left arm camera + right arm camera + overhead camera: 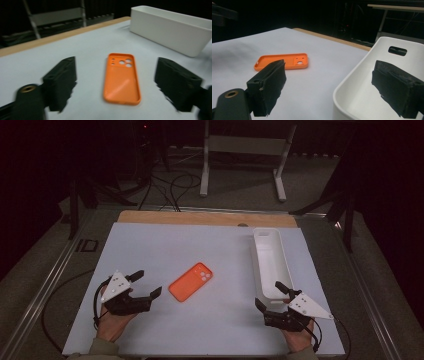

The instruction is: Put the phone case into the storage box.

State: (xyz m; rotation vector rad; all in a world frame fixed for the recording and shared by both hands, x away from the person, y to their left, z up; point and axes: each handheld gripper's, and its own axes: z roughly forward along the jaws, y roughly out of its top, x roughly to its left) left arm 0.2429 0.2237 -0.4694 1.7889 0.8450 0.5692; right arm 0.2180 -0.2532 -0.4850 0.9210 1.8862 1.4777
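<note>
An orange phone case (191, 281) lies flat near the middle of the white table top, camera holes toward the far side. My left gripper (147, 284) is just left of it, open and empty. In the left gripper view the orange phone case (122, 77) lies ahead between the spread jaws of the left gripper (116, 75), apart from both. My right gripper (270, 296) is open and empty at the near end of a long white bin (266, 231). In the right gripper view, the right gripper (332, 82) has one jaw before the bin (362, 75); the case (282, 61) lies beyond the other.
The white bin (170, 32) is empty and runs along the table's right side. A wooden strip (200, 217) edges the far side of the table top. Beyond it are cables and a metal stand (240, 150) on the dark floor.
</note>
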